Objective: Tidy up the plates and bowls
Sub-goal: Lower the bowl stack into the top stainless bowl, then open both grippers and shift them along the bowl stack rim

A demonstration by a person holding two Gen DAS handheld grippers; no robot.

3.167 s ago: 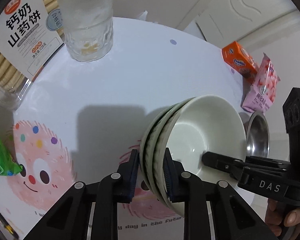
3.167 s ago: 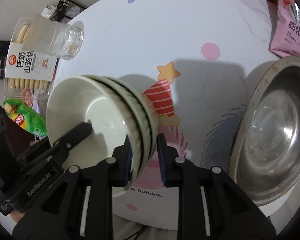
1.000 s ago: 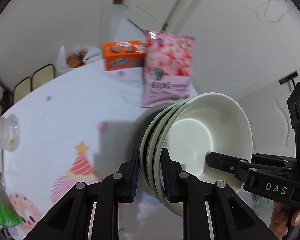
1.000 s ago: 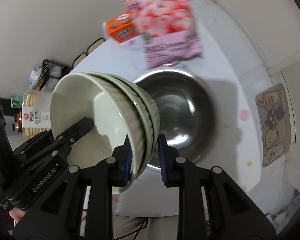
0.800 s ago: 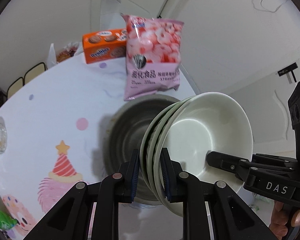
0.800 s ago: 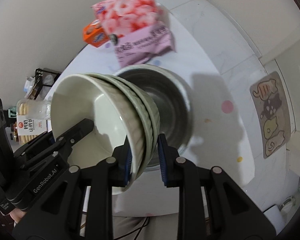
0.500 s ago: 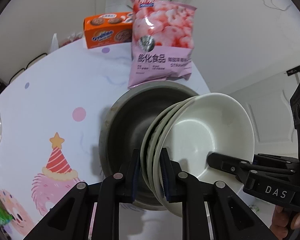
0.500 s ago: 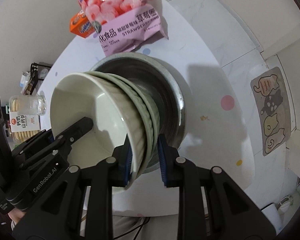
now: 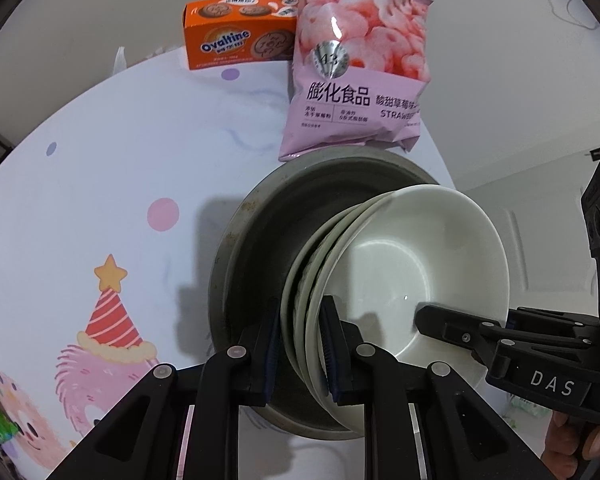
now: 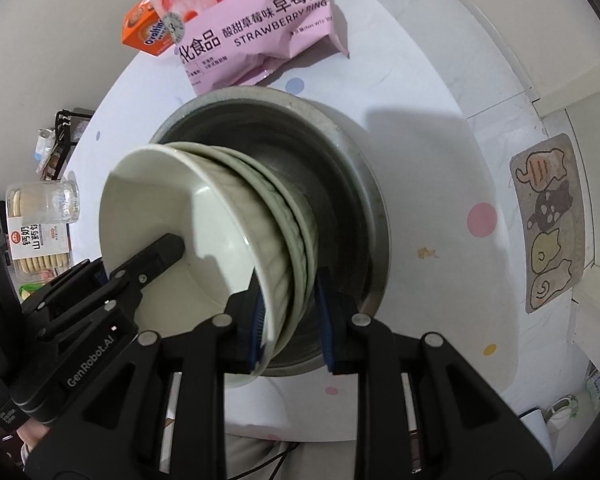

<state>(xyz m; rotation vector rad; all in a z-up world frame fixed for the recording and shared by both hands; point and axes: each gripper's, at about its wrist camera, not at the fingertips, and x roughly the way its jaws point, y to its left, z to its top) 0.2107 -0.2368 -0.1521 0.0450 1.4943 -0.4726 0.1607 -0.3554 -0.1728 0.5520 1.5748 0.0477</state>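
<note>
A nested stack of pale green-white bowls [image 9: 412, 264] [image 10: 188, 216] hangs over a large steel bowl [image 9: 260, 216] [image 10: 340, 160] on the white round table. My left gripper [image 9: 300, 320] is shut on the stack's rim on one side. My right gripper [image 10: 288, 292] is shut on the opposite rim. Each gripper shows in the other's view, with one finger [image 9: 452, 320] [image 10: 156, 256] inside the top bowl. The stack sits low, partly within the steel bowl's mouth; whether it touches the bottom I cannot tell.
A pink strawberry-ring snack bag [image 9: 356, 60] [image 10: 236, 20] lies just behind the steel bowl, an orange Ovaltine box [image 9: 236, 40] beyond it. A glass [image 10: 56, 200] and a biscuit pack [image 10: 32, 244] stand at the far left. The table edge [image 10: 480, 320] is near on the right.
Both grippers have sunk with the bowl stack, from beside and above the steel bowl to right over it and down into its mouth. The grips have not changed.
</note>
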